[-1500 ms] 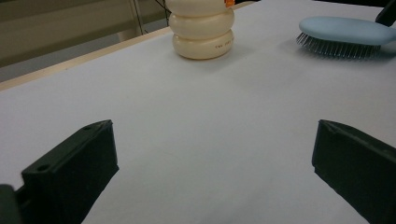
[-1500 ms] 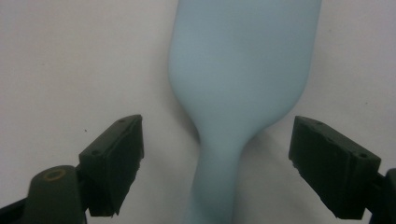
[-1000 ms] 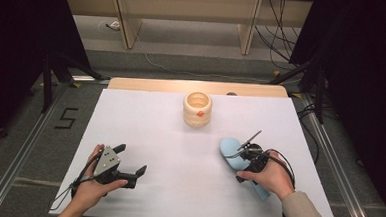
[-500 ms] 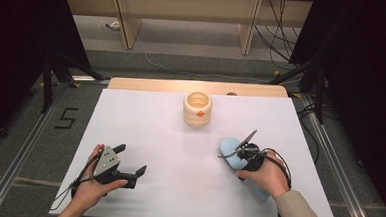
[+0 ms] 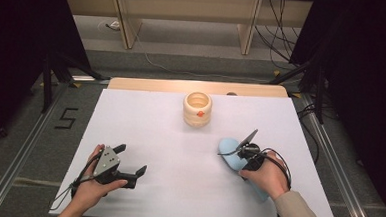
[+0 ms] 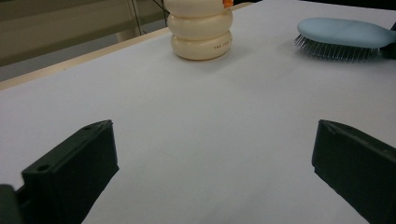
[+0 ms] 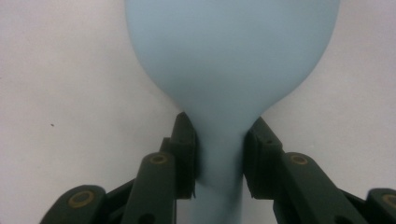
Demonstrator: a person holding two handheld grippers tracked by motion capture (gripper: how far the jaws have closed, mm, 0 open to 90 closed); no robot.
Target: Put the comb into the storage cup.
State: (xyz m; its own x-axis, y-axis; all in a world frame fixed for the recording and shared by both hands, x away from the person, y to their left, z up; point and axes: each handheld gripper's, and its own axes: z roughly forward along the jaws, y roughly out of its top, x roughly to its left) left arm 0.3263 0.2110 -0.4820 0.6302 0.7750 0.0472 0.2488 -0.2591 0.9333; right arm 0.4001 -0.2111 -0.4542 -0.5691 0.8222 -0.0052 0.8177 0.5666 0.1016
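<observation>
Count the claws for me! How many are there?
2. The left claw rests open on the near left of the white table. The right claw is on the near right, shut on the neck of the blue hairbrush.

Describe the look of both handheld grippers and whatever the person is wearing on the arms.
Both are black two-jaw tools. The left gripper carries a grey three-cornered plate with small dark dots. The right gripper has brass-coloured pivot pins and a looping black cable. A beige sleeve covers the right forearm.
</observation>
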